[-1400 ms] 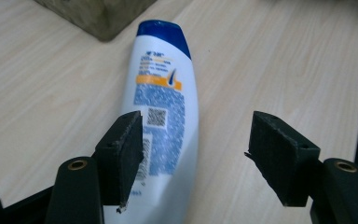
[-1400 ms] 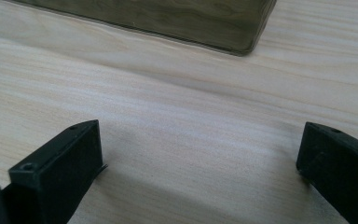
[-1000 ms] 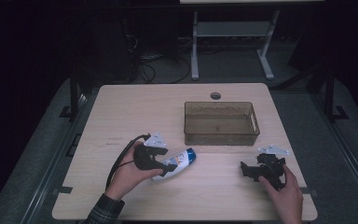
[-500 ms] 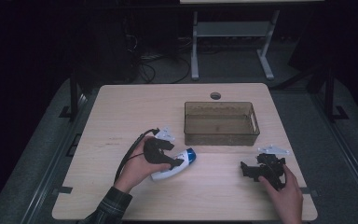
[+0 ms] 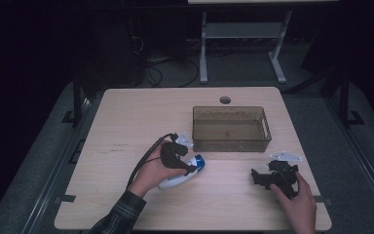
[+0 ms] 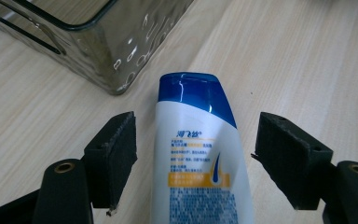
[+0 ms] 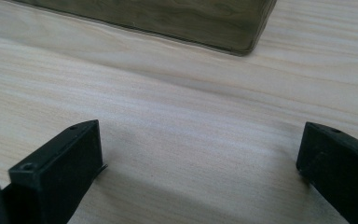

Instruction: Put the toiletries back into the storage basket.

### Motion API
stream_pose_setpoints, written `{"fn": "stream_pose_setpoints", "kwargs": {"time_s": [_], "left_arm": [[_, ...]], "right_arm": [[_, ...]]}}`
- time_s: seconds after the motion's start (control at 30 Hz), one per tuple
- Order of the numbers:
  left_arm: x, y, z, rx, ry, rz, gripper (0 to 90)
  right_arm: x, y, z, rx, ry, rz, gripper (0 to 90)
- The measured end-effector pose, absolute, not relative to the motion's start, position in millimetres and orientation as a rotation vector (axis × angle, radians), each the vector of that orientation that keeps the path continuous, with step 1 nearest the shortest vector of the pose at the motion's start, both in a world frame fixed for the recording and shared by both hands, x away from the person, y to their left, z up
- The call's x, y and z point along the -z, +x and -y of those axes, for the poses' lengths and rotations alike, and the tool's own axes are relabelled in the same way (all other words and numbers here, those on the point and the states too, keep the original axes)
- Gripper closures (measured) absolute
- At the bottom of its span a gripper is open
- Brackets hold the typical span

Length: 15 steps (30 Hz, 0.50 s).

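A white shampoo bottle (image 6: pixel 200 172) with a blue cap lies flat on the wooden table, cap toward the bin. My left gripper (image 6: pixel 198 135) is open and straddles it, with a gap between each black pad and the bottle's sides. From above, the left gripper (image 5: pixel 187 165) sits over the bottle (image 5: pixel 175 181) near the table's middle front. My right gripper (image 5: pixel 268 178) rests at the front right, open over bare wood (image 7: pixel 203 140), with nothing between its jaws.
A see-through brownish bin (image 5: pixel 229 142) stands behind both grippers; its corner (image 6: pixel 116 51) is close to the bottle's cap, and its front wall (image 7: pixel 191 23) lies ahead of the right gripper. A cable hole (image 5: pixel 225 100) sits near the table's far edge.
My left gripper has slid a little to the right, farther along the bottle toward its cap. The right gripper and the bin have stayed put.
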<state>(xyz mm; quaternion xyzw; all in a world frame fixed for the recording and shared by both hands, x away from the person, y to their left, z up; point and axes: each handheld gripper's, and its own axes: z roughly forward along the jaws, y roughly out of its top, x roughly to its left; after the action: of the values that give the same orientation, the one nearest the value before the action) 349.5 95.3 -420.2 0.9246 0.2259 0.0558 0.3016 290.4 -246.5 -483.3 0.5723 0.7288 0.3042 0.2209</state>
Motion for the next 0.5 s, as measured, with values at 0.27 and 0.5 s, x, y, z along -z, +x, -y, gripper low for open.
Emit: {"fn": "stream_pose_setpoints", "kwargs": {"time_s": [0.27, 0.5], "left_arm": [[433.9, 354.6, -85.0, -0.133, 2.506, -0.601, 28.4], [442.4, 357.8, -76.0, -0.12, 2.551, -0.591, 28.7]], "right_arm": [[483.3, 290.4, 246.5, -0.841, 1.582, -2.015, 0.0], [483.3, 290.4, 246.5, -0.841, 1.582, -2.015, 0.0]]}}
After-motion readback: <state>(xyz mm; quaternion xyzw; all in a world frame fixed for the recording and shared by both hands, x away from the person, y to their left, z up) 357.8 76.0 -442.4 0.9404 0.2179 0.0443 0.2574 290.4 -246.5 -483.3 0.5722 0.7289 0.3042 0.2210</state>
